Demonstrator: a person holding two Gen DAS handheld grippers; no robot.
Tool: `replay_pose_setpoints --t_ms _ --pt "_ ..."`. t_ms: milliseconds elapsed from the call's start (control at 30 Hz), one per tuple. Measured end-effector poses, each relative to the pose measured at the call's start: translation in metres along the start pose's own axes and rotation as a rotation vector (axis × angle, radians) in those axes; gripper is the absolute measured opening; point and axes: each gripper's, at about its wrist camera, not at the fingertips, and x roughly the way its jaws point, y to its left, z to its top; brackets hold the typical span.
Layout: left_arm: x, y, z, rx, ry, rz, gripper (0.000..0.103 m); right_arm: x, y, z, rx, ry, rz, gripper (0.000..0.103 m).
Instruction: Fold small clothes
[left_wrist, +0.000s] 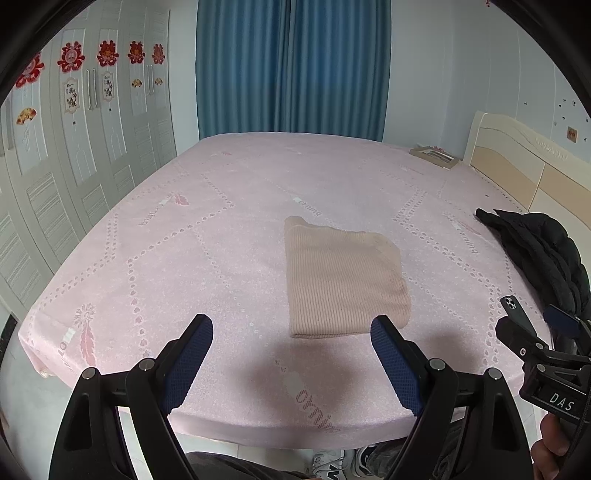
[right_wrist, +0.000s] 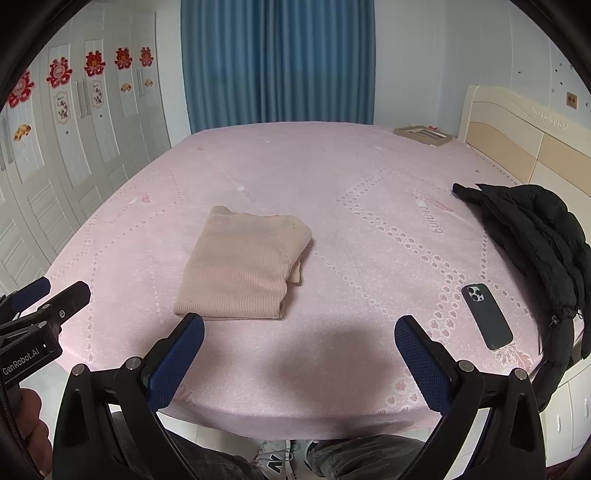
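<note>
On the pink patterned bedsheet (left_wrist: 184, 258), a beige ribbed knit garment (left_wrist: 343, 280) lies folded square; both grippers, left (left_wrist: 291, 350) and right (right_wrist: 299, 343), hang released above the near edge. Folding looks finished; next comes any remaining garment.

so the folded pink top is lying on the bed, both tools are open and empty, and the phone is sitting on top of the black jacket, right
Not quite. The phone lies on the bare bed, beside the black jacket, not on it; the right wrist view shows this. The folded pink top and both open, empty tools, left tool and right tool, are as you say.
</note>
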Motion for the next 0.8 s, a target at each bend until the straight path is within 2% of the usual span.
replay_pose_setpoints --t_ms 800 --pt "0.0009 0.0006 -0.0029 -0.007 0.008 -0.005 0.087 -0.0008 -0.0043 -0.0002 0.021 -0.013 0.005 0.101"
